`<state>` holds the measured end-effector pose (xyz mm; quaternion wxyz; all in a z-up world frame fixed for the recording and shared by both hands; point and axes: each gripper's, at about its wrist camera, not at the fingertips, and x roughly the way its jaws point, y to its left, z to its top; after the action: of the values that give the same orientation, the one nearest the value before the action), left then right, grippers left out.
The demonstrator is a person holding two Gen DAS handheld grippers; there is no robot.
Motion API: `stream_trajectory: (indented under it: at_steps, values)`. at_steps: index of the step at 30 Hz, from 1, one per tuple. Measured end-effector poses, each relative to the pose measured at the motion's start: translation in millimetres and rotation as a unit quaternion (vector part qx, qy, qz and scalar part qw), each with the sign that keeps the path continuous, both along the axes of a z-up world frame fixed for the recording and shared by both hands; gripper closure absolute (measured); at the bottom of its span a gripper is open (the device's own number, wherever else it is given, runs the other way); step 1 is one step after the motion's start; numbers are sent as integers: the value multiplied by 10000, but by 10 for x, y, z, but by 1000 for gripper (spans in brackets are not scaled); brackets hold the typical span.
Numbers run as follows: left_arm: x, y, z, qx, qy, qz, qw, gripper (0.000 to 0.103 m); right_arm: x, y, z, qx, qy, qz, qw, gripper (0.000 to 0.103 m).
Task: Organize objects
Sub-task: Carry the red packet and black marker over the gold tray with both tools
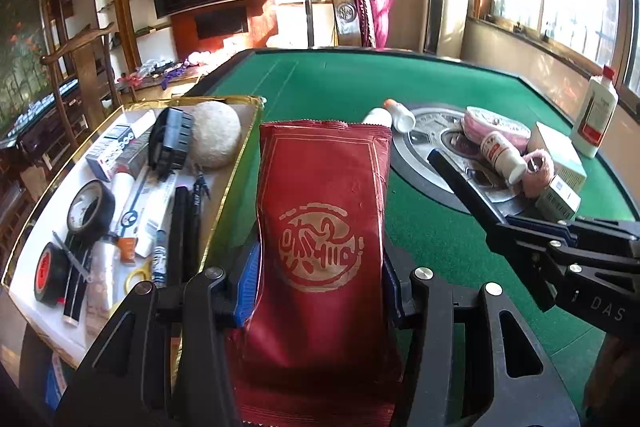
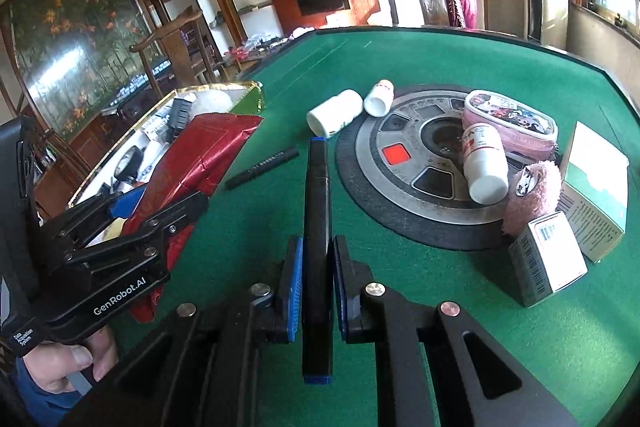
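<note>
sitting at the far left of the green table [image 1: 440, 79], a gold-rimmed tray [image 1: 224, 183] holds a black tape roll [image 1: 90, 209], a second tape roll with a red core [image 1: 50, 273], several pens and markers [image 1: 160, 223], a small printed box [image 1: 116, 147], a black adapter [image 1: 172, 143] and a pale round ball [image 1: 214, 135]. just right of the tray, the left gripper [image 1: 320, 287] pinches a dark red foil packet [image 1: 324, 227] between its blue pads [image 1: 250, 275]; the packet stands upright above the felt, its top edge near the tray's right rim. in the right wrist view the same packet [image 2: 200, 163] leans over the tray's near corner, with the left gripper [image 2: 136, 223] clamped on its lower part. a loose black pen [image 2: 262, 167] lies on the felt just right of the packet. next, the right gripper [image 2: 316, 291] is pressed together on a black marker with blue ends [image 2: 318, 227], which points forward over the felt. beyond it two white bottles [image 2: 336, 113] lie on their sides, touching the edge of the round metal panel [image 2: 400, 155] in the table's middle. on the panel rest a pink pouch [image 2: 512, 123] and another white bottle [image 2: 484, 163] lying against it. further right sit a fluffy pink item [image 2: 532, 195], a small white carton [image 2: 550, 259] and a larger white-and-green box [image 2: 596, 191], close together. at the table's far right edge a tall white bottle with a red cap [image 1: 596, 111] stands upright.
</note>
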<state>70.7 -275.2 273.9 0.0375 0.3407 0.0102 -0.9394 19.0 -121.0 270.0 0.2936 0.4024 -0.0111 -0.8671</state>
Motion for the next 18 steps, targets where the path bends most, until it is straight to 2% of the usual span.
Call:
stream_trajectory:
  at_steps: [9, 18]
  values:
    - [236, -337, 182, 232, 195, 255, 9992, 53, 181, -212, 73, -334, -57, 220, 9992, 90]
    - [466, -807, 337, 510, 418, 738, 9951, 53, 333, -499, 133, -738, -121, 544, 9957, 90]
